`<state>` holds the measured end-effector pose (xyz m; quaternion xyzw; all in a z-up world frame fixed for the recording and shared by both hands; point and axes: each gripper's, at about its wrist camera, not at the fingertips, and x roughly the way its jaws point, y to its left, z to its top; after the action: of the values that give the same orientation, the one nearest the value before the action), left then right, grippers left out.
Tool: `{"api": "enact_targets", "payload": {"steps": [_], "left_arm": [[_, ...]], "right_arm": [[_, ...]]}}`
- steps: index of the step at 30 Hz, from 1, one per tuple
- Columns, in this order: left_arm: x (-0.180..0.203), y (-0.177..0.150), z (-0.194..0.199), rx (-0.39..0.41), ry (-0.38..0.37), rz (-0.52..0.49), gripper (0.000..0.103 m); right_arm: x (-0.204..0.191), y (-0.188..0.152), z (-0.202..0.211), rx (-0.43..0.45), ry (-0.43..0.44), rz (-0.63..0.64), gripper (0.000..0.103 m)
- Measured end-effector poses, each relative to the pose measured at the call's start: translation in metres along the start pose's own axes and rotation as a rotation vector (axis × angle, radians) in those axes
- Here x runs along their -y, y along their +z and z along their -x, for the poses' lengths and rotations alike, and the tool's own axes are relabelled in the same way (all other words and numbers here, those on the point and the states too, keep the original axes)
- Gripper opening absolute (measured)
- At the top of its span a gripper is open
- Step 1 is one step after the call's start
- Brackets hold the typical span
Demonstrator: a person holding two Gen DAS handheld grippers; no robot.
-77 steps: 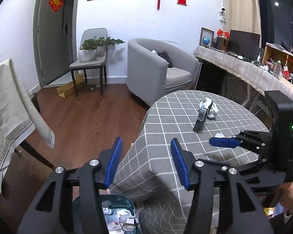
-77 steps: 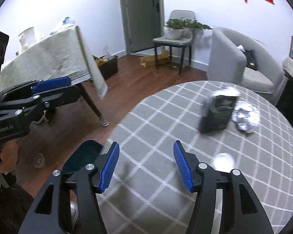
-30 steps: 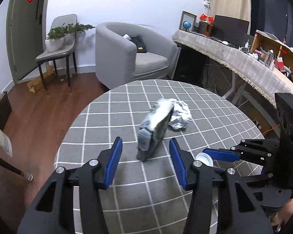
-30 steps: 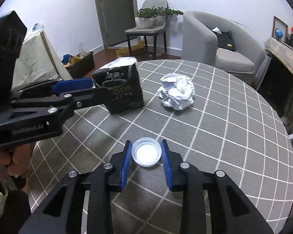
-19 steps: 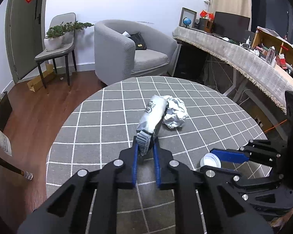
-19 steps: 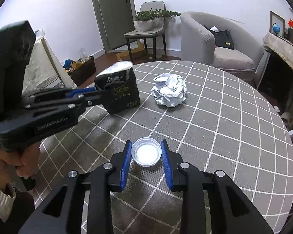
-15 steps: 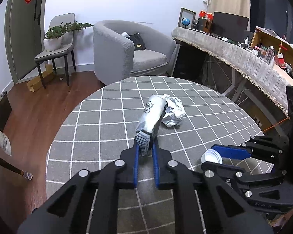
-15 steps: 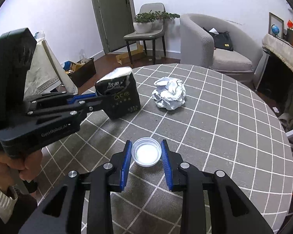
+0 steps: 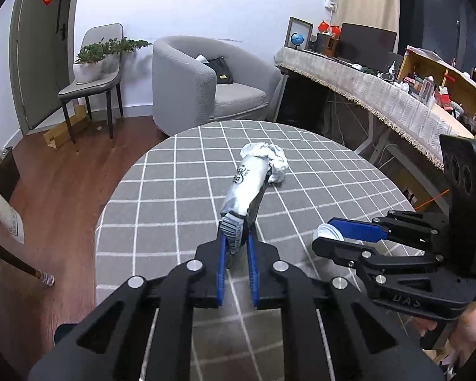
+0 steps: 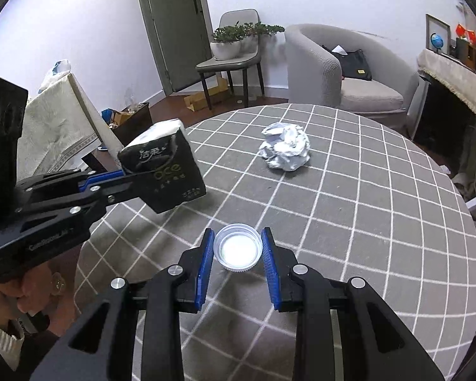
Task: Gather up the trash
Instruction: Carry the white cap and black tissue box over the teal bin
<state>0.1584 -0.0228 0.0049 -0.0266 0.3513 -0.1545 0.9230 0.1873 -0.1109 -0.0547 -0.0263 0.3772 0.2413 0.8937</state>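
Note:
My left gripper (image 9: 234, 244) is shut on a black tissue pack (image 9: 246, 187) and holds it tilted just above the round table; the pack also shows in the right wrist view (image 10: 165, 168). My right gripper (image 10: 238, 249) is shut on a white bottle cap (image 10: 238, 250), held just over the checked tablecloth (image 10: 365, 209). The cap also shows in the left wrist view (image 9: 328, 231), between the right gripper's fingers (image 9: 355, 230). A crumpled foil ball (image 10: 285, 150) lies on the table beyond both; in the left wrist view the foil ball (image 9: 277, 158) is just behind the pack.
A grey armchair (image 9: 206, 85) and a chair with a potted plant (image 9: 92, 70) stand behind the table. A long draped counter (image 9: 365, 89) runs along the right. A second cloth-covered table (image 10: 60, 120) stands at the left, over wooden floor (image 9: 57, 171).
Both grippers came from beside the table to over it. The left shut on the tissue pack and lifted it, tilted. The right closed on the bottle cap.

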Motion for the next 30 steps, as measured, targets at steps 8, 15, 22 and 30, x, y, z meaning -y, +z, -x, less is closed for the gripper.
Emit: {"api": "enact_targets", "payload": {"steps": [8, 15, 22, 30], "left_arm": [[-0.005, -0.019, 0.027, 0.011, 0.018, 0.014, 0.013], [-0.015, -0.034, 0.050, 0.011, 0.052, 0.034, 0.013], [-0.023, -0.049, 0.074, 0.016, 0.084, 0.033, 0.013], [-0.052, -0.068, 0.096, 0.025, 0.148, 0.080, 0.013]], "right_arm": [[-0.023, -0.012, 0.008, 0.004, 0.010, 0.012, 0.030], [-0.051, -0.025, 0.014, 0.011, 0.028, 0.029, 0.030], [-0.075, -0.034, 0.016, 0.013, 0.047, 0.037, 0.030], [-0.115, -0.039, 0.016, 0.024, 0.084, 0.063, 0.030]]}}
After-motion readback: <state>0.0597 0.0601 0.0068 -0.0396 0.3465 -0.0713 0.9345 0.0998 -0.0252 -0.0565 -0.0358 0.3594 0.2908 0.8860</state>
